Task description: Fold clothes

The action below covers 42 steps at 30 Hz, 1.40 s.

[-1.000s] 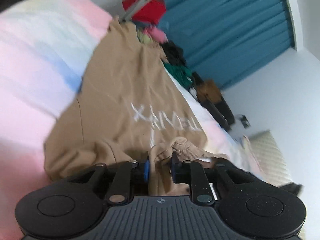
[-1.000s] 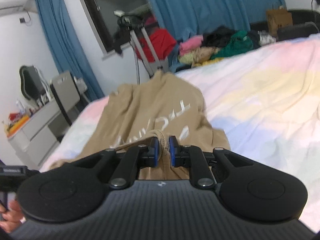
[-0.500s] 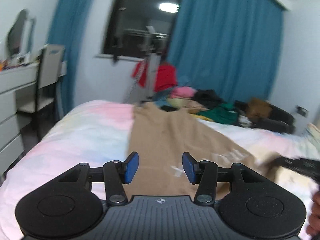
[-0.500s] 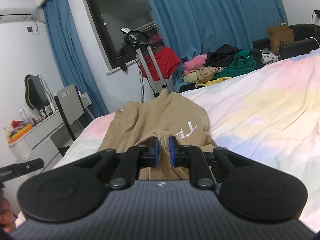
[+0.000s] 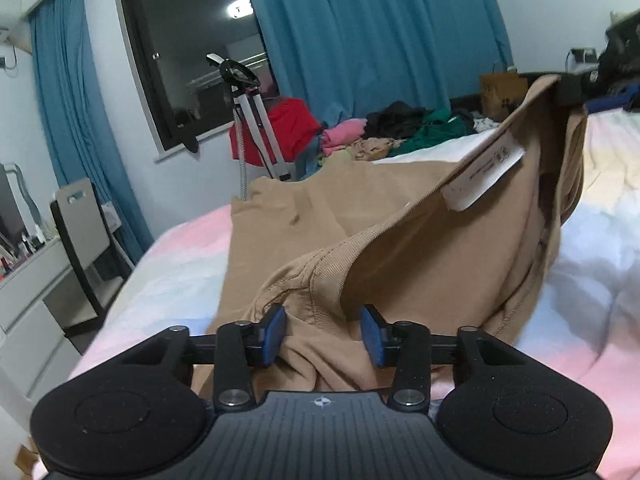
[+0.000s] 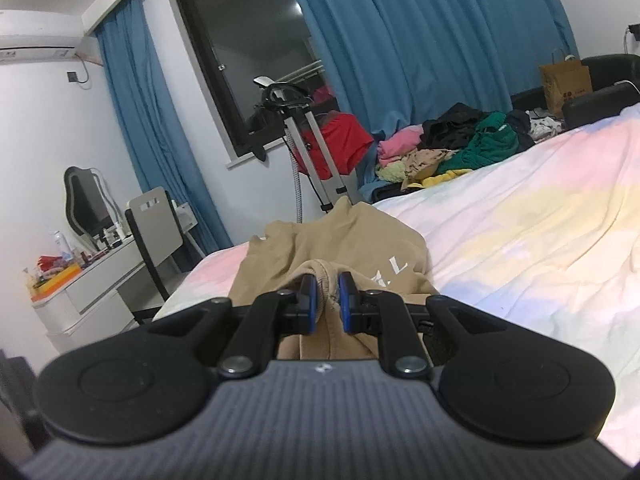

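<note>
Tan shirt fabric bunched between the left gripper's wide-parted fingers. The right gripper pinched its collar above the pastel bed.

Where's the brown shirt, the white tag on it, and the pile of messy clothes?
brown shirt (image 5: 304, 216), left wrist view, flat back part on the bed.
white tag (image 5: 484, 179), left wrist view, middle of the label.
pile of clothes (image 6: 460, 148), right wrist view, middle of the heap.

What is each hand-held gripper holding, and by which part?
Right hand-held gripper: pinches the tan cotton T-shirt by its ribbed neckline. Left hand-held gripper: open around the collar, nothing held.
</note>
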### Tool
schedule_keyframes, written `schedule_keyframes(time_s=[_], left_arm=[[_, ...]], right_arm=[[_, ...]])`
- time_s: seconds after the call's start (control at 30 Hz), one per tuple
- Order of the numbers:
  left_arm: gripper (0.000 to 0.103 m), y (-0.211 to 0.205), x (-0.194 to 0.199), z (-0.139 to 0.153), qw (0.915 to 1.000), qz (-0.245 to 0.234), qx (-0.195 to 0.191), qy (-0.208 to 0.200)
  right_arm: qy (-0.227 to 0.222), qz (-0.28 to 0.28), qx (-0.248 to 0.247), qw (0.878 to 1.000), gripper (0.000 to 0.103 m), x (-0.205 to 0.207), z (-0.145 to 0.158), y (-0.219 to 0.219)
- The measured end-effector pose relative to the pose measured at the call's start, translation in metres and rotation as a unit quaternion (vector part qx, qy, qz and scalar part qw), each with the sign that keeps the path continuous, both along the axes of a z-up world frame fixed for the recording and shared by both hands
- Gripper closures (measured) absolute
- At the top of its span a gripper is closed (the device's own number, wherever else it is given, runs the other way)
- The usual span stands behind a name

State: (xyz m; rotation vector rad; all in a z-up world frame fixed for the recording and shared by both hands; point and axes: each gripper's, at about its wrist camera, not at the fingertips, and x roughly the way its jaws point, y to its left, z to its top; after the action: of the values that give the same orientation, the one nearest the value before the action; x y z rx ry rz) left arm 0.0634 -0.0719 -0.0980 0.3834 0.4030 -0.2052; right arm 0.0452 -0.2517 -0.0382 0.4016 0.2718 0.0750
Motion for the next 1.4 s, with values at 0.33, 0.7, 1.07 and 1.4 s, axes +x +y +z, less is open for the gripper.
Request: schedule_keyframes(time_s=[0.33,0.7,1.07,1.4], left_arm=[[0.102,0.032,-0.017,0.037,0.9926,-0.026,-0.118,0.010],[0.102,0.081,-0.049,0.076,0.9364,-0.134,-0.307,0.103],[0.102,0.083,-0.042,0.069,0.9333,-0.130,-0.316,0.111],[0.102,0.081,-0.040,0.067,0.9444,-0.091,-0.296,0.111]], right_arm=[[0.027,-0.020,-0.027,0.999,0.087,0.007,-0.006,0.002],[0.126,-0.041,-0.017,0.991,0.057,0.024,-0.030,-0.012],[0.219,-0.008,-0.101,0.971,0.037,0.026,-0.050,0.007],[0.201,-0.108,-0.098,0.969,0.055,0.018,-0.051,-0.007]])
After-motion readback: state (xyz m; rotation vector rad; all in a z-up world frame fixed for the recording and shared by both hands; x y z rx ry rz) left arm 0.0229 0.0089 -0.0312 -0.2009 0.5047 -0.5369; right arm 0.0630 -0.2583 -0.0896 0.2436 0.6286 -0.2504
